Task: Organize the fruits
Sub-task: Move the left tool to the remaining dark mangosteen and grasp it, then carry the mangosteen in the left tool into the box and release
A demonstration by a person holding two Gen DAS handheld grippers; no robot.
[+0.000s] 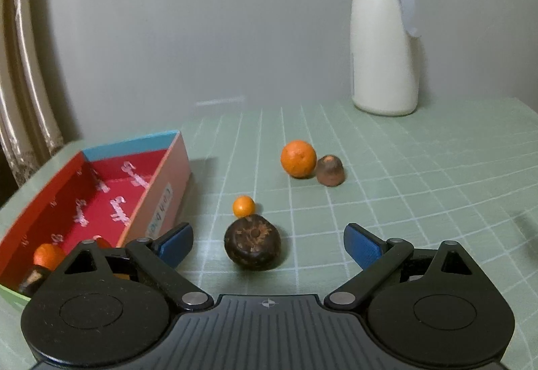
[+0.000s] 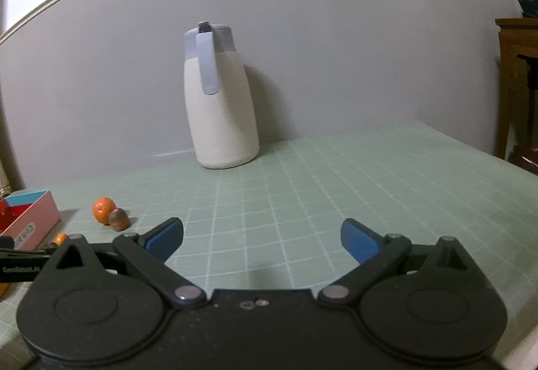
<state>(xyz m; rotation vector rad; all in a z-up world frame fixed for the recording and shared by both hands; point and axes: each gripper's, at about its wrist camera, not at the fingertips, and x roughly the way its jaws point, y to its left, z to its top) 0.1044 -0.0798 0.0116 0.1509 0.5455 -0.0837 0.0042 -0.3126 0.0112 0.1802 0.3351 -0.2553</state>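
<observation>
Dim, soft light; fisheye-warped, blurred edges

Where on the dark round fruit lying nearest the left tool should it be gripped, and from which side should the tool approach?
Grip the dark round fruit across its widest middle, one finger on each flank. Come from the near side, straight ahead: it already lies between the open left tool fingers. Its squat, rounded shape rests flat on the green mat, and both flanks are free; the small orange sits just behind it.

Grid mat (image 2: 336, 188): broad bare stretch right of the jug (image 2: 220, 101), passable; jug upright at the back wall; box (image 1: 161, 188) walls close the left side; loose fruit, dark fruit (image 1: 253, 244) foremost, dot the middle.
</observation>
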